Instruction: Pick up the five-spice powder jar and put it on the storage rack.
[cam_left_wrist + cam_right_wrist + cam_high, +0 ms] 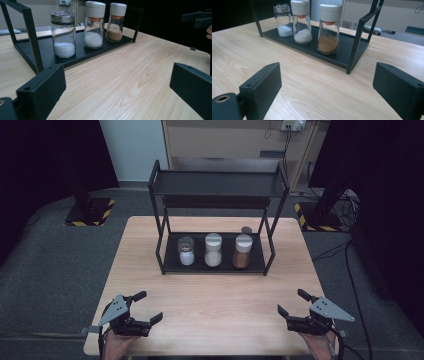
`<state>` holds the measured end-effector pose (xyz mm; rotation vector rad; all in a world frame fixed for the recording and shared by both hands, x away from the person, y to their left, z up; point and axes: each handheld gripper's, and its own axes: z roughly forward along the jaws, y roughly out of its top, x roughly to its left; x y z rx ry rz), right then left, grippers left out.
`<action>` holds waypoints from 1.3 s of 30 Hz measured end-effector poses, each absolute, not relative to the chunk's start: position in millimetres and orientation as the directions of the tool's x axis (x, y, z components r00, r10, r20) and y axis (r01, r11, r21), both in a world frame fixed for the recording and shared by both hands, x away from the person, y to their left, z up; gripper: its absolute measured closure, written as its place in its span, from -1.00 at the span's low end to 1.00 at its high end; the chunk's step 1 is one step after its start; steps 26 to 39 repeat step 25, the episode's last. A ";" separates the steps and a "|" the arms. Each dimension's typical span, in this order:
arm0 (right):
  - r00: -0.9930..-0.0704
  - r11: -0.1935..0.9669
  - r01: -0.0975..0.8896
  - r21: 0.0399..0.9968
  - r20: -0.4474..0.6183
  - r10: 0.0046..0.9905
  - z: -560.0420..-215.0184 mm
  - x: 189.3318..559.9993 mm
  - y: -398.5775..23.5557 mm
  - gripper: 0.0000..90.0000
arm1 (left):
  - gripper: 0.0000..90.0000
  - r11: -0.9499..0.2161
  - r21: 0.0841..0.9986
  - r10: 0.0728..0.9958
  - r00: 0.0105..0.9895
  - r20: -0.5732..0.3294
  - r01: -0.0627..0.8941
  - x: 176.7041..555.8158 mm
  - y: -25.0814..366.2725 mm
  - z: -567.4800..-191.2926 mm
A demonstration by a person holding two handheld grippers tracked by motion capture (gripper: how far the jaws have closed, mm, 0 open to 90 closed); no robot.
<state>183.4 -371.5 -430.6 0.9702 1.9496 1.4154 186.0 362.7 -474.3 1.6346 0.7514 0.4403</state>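
Observation:
A black two-tier rack stands at the back of the wooden table. Three glass jars share its lower shelf: a metal-lidded jar of white powder on the left, a white-capped jar of white powder in the middle, and a white-capped jar of brown powder on the right. My left gripper rests open near the front left edge, nothing between its jaws. My right gripper is open near the front right edge, holding nothing.
A small dark round object lies on the table behind the rack's right side. The rack's upper shelf is bare. Dark stands with yellow-black striped bases sit on the grey floor at either side. Bare wood stretches between the grippers and the rack.

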 end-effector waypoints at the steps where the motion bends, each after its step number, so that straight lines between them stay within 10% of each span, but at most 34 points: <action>1: -0.597 0.194 0.237 0.952 -0.014 0.802 -430.9 183.7 -371.3 -0.80 | -1.00 -0.068 0.971 0.685 0.718 -0.121 0.228 185.9 362.7 -474.3; 39: -0.611 0.194 0.235 0.953 -0.010 0.791 -433.1 187.2 -371.7 -0.80 | -1.00 -0.076 0.973 0.687 0.719 -0.107 0.218 187.5 364.8 -474.4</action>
